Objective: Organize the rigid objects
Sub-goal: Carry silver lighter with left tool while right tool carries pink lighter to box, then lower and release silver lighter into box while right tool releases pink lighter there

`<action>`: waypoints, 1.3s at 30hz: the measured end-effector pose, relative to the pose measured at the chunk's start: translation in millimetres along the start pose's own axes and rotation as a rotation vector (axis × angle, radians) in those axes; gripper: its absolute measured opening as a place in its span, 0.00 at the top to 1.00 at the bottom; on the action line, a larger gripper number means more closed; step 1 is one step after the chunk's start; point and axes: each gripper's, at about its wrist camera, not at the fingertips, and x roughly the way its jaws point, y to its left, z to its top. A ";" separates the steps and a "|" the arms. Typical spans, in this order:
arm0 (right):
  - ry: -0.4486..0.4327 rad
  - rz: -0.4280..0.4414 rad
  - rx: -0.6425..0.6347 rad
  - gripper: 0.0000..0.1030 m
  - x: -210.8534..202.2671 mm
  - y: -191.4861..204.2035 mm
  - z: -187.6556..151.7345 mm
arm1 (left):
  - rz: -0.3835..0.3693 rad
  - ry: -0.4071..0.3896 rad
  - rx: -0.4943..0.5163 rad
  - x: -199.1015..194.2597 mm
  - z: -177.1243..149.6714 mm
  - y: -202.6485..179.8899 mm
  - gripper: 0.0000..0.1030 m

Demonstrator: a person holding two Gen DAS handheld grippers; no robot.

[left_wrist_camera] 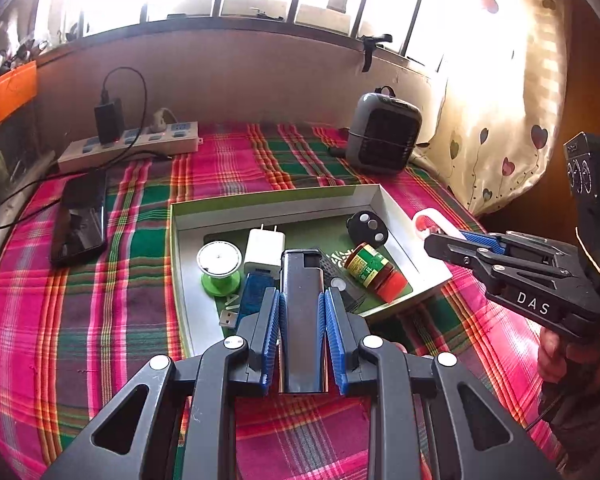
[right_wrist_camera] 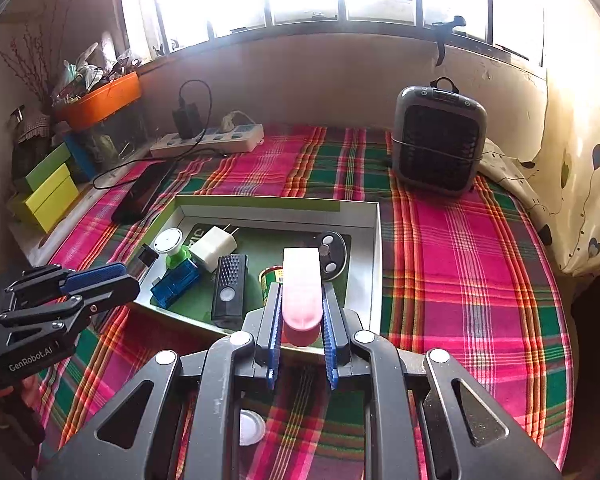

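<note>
Lengthwise, lighter [left_wrist_camera: 302, 320] along left gripper [left_wrist_camera: 302, 304]

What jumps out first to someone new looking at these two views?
Each hand-held gripper is shut on something: the left hand-held gripper clamps a dark lighter, the right hand-held gripper a pink-and-white case, both over the shallow tray of small items. Under it all lies the loud pink-and-green plaid cloth, with a grey fan heater at the back right.

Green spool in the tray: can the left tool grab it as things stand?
Probably not yet. The left tool is shut on a lighter, so its jaws are full. The spool itself sits uncovered in the tray.
</note>
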 end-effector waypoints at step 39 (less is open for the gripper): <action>0.163 0.038 -0.077 0.82 106.1 20.6 30.2 | -0.014 0.109 0.003 67.3 10.2 -0.2 0.78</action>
